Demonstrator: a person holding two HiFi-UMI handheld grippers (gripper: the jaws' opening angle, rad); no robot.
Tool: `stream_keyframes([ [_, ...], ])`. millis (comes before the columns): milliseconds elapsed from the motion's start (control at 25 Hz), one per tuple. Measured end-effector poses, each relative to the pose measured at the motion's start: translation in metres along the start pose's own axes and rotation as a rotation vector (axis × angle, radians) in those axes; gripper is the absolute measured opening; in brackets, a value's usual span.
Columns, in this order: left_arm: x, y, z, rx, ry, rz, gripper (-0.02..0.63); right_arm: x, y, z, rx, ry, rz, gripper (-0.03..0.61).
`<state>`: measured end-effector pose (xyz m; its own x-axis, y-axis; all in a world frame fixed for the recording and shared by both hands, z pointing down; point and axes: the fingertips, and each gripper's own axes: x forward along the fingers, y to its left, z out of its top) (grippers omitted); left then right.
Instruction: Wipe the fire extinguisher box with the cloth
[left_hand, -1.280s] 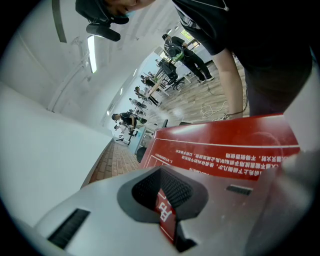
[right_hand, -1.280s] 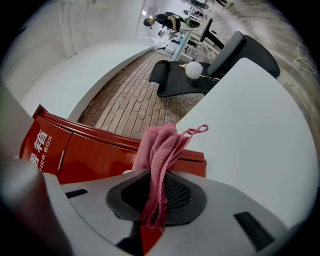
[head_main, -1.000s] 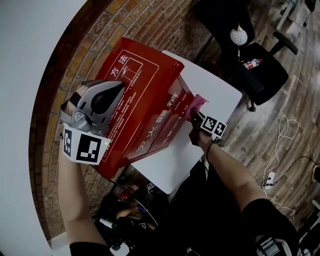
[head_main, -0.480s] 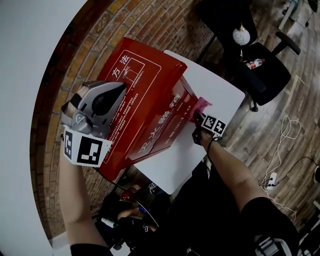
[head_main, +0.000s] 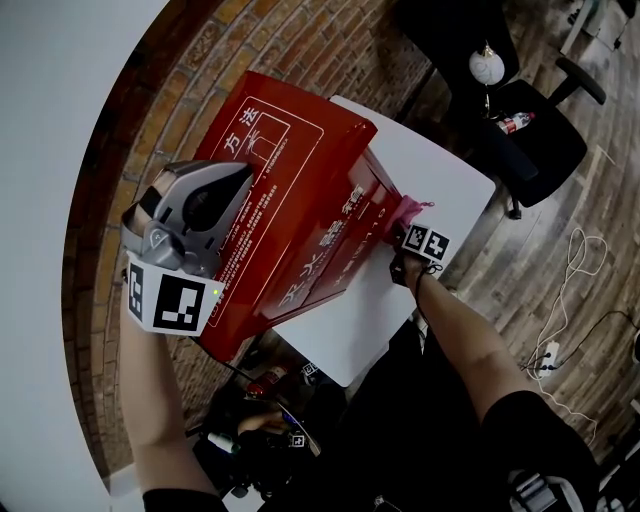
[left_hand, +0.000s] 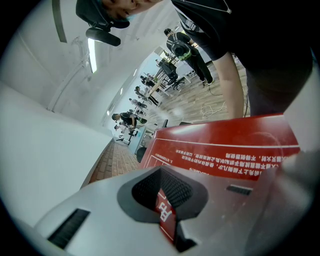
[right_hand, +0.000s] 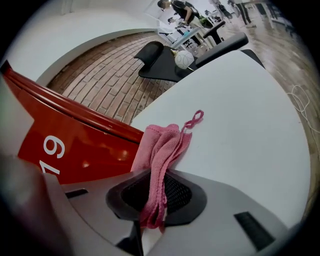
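The red fire extinguisher box (head_main: 290, 190) with white print stands on the white table (head_main: 440, 170). My left gripper (head_main: 235, 180) is at the box's near left and is shut on the edge of its top panel; the red panel (left_hand: 225, 150) shows between the jaws of the left gripper (left_hand: 167, 212). My right gripper (head_main: 405, 222) is shut on the pink cloth (head_main: 408, 207), which touches the box's lower right side. In the right gripper view the folded cloth (right_hand: 162, 150) hangs out of the right gripper (right_hand: 152, 215), beside the red wall (right_hand: 65, 145).
A brick wall (head_main: 150, 130) runs behind the box. A black office chair (head_main: 540, 130) holds a white ball (head_main: 487, 65) and a bottle (head_main: 512, 122). Cables (head_main: 580, 270) lie on the wooden floor. Clutter (head_main: 260, 400) sits under the table's near edge.
The right gripper with the cloth has slid a little farther along the box's right side. The left gripper keeps its hold on the box.
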<state>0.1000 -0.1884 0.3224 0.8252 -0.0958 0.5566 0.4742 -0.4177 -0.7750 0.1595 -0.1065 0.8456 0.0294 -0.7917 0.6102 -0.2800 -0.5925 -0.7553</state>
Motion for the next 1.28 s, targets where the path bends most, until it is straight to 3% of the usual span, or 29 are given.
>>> stream_keyframes([
  [400,-0.001,0.0,0.0,0.0,0.001,0.001,0.029,0.004,-0.004,-0.007,-0.033,0.015,-0.022,0.074],
  [1280,0.0,0.001,0.001,0.002,0.001,0.0,0.029,-0.007,0.01,-0.052,0.008,0.028,0.056,0.074],
])
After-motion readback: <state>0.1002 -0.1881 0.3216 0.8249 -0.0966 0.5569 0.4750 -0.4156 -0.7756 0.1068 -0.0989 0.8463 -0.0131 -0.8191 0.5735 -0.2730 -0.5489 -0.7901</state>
